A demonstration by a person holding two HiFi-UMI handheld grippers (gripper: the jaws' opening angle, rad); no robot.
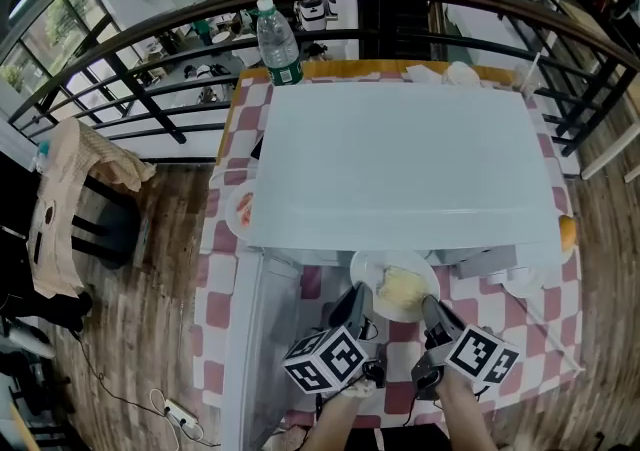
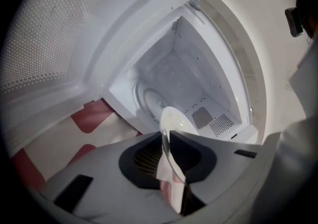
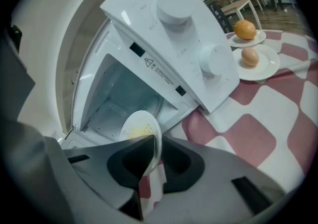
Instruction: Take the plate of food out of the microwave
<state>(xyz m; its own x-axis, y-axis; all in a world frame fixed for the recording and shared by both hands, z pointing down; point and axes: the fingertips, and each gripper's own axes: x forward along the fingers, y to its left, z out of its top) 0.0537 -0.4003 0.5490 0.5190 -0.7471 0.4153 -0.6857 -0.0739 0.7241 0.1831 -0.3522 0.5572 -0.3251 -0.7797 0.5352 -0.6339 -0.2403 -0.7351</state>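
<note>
Head view overhead; gripper views close into microwave [image 3: 164,44]

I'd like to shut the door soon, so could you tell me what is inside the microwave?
Only its round turntable shows inside the microwave. The plate, held by the left gripper and right gripper in front of the opening, covers part of the floor.

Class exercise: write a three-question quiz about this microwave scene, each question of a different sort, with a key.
1. True or false: the round white plate of yellow food rests untouched inside the white microwave oven.
2. What grips the plate's rim? A. left hand-held gripper only; B. right hand-held gripper only; C. both.
3. Fill in: the microwave's door stands ____.
Key: 1 false; 2 C; 3 open.
</note>
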